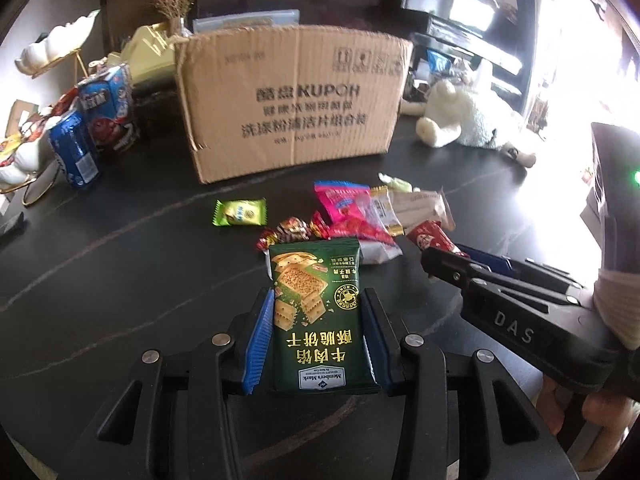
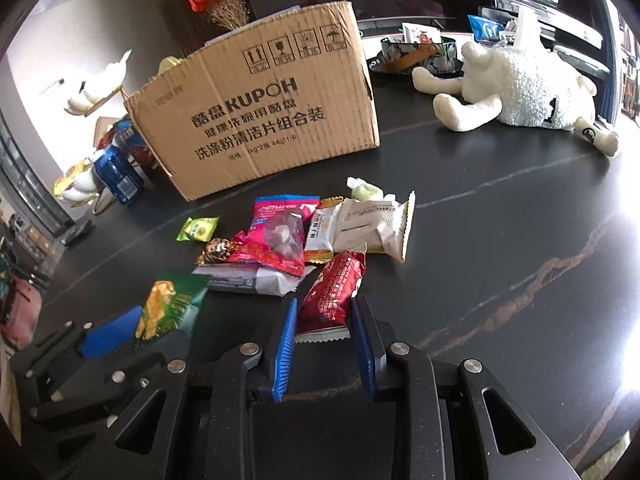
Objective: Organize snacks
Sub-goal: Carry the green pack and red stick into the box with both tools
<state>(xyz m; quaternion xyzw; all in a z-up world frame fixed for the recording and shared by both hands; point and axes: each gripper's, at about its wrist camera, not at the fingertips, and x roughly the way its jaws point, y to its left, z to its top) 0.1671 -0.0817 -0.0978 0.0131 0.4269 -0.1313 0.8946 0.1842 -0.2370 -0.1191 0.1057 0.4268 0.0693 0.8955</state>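
My left gripper is shut on a dark green cracker packet, held above the black table; the packet also shows in the right wrist view. My right gripper is shut on a red snack packet, whose far end reaches the pile. A pile of loose snacks lies ahead: a pink packet, a beige packet, a small green candy. An open cardboard box stands behind the pile, also in the right wrist view.
A white plush toy lies at the back right. Blue snack boxes and a blue cookie packet stand left of the box. A dark bowl sits behind the plush. White ornaments on gold stands are at far left.
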